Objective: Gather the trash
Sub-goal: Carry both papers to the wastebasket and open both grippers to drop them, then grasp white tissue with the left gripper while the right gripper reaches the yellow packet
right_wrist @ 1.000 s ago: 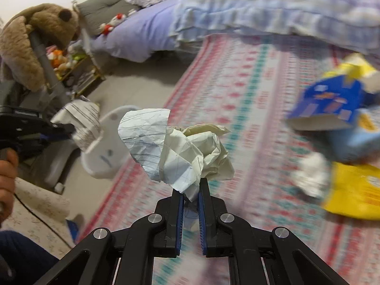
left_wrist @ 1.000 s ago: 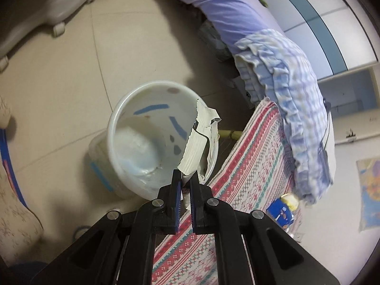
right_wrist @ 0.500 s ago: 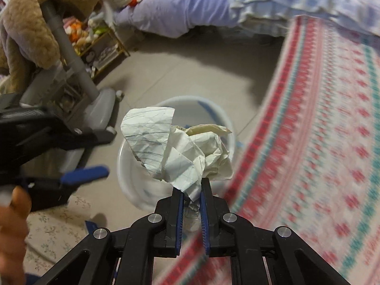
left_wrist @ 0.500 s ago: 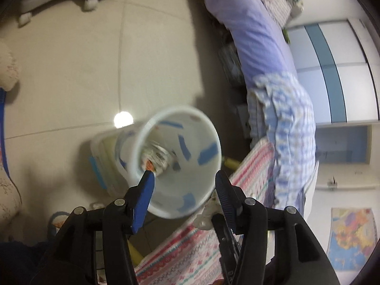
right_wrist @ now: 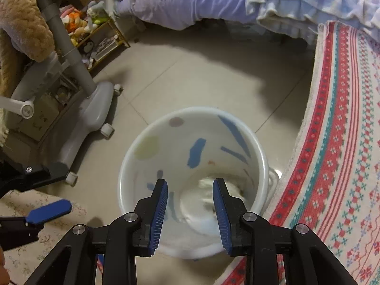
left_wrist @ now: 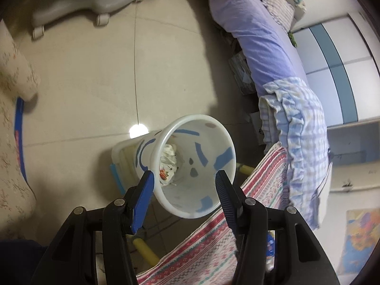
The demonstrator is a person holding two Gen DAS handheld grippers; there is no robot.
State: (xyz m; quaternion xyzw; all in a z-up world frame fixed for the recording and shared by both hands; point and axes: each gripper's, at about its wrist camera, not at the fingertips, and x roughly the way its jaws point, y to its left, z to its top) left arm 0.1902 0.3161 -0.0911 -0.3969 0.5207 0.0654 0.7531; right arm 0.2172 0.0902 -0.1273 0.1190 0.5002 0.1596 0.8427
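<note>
White crumpled paper (right_wrist: 223,190) is lying blurred inside the plastic bin (right_wrist: 142,137) (beside the patterned rug (right_wrist: 337,142)); the right gripper (right_wrist: 190,185) is opening above, empty, while the left gripper (left_wrist: 184,178) is hovering parted, holding nothing.

White bin (right_wrist: 258,156) with blue patches; red-and-teal patterned rug (right_wrist: 337,142)

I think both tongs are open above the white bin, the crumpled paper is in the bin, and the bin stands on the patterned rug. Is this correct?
Not quite. The white bin stands on the tiled floor, beside the patterned rug, not on it; the right wrist view shows this. The rest holds: the left tongs are open, the right tongs are opening with nothing between them, and the crumpled paper lies in the bin.
</note>
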